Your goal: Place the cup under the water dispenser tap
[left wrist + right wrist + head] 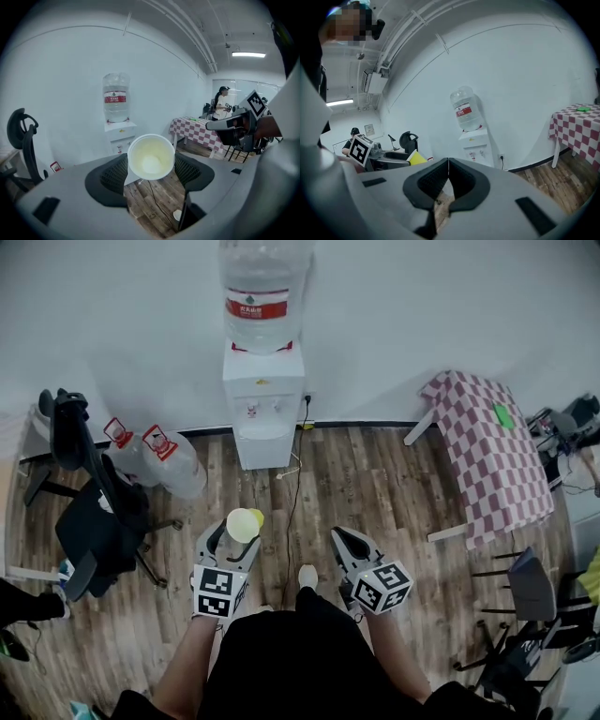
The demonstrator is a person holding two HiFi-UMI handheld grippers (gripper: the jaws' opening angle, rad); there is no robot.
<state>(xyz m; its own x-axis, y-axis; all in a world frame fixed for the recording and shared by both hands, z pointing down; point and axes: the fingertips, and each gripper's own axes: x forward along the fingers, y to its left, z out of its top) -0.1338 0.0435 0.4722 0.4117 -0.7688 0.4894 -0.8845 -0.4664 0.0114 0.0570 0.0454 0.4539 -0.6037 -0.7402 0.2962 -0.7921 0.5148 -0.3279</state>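
Left gripper view, left gripper fingers clamping cup, mouth facing camera, right gripper fingers closed.

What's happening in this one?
A person stands on the wooden floor with a tool in each hand, facing the water dispenser. The left tool is closed on a paper cup, held on its side with the open mouth toward the person. The right tool is shut and empty. The cup is well short of the dispenser, not yet under the tap.
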